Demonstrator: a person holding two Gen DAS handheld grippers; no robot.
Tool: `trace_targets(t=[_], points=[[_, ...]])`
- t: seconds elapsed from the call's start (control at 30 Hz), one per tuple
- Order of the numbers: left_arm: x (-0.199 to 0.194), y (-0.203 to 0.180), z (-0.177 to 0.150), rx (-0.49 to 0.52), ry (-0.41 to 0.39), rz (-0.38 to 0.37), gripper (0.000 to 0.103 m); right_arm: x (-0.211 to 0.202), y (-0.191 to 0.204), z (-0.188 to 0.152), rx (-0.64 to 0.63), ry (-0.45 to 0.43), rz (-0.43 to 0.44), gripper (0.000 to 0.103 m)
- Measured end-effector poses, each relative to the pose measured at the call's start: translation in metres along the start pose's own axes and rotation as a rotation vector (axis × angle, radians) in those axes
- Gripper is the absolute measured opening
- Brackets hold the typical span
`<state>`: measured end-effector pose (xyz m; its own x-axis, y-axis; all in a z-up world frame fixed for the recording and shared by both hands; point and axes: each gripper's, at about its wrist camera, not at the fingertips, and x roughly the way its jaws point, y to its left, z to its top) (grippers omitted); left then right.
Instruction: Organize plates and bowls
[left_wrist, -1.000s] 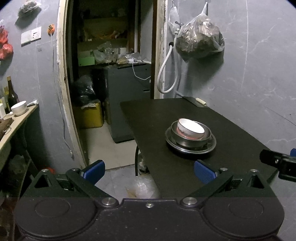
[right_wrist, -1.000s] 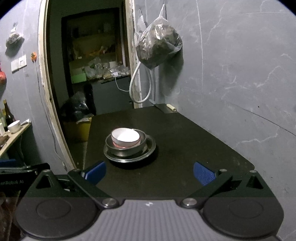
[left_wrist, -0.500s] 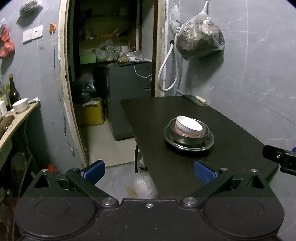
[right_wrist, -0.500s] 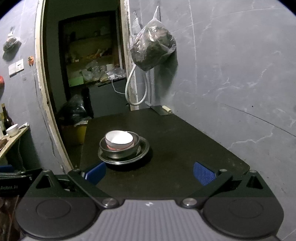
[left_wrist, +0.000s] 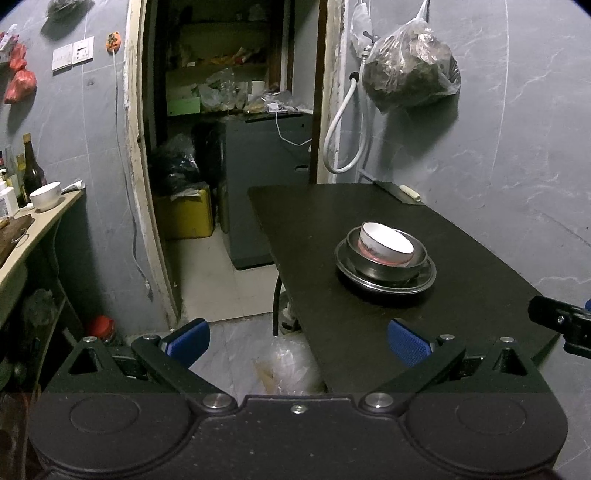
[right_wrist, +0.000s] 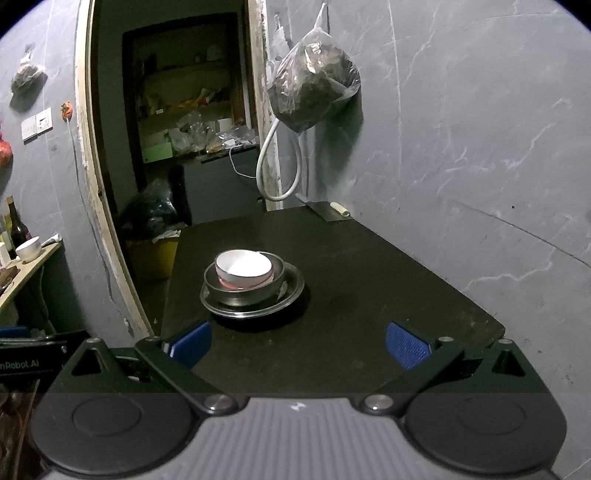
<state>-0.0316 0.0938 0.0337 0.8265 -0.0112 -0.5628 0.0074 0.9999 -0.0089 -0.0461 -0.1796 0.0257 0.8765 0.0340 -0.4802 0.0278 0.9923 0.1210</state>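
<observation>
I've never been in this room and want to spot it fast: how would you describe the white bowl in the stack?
Find the black table by the grey wall. One stack sits on it: a metal plate carrying a metal bowl. The white bowl nests on top, the only pale dish there, with a reddish band outside.

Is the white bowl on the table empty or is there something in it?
Empty. The right wrist view looks down into the white bowl and shows only a bare white interior; it sits nested inside the metal bowl.

Home kitchen: counter with bottles, cluttered pantry shelves
</observation>
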Motion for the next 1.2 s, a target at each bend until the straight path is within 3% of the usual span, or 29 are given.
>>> trace_targets(t=[1.2], points=[[0.018,0.001,-0.027,0.03,0.091,-0.013,0.102,0.018,0.003,-0.027,-0.017,0.124,-0.022,0.103]])
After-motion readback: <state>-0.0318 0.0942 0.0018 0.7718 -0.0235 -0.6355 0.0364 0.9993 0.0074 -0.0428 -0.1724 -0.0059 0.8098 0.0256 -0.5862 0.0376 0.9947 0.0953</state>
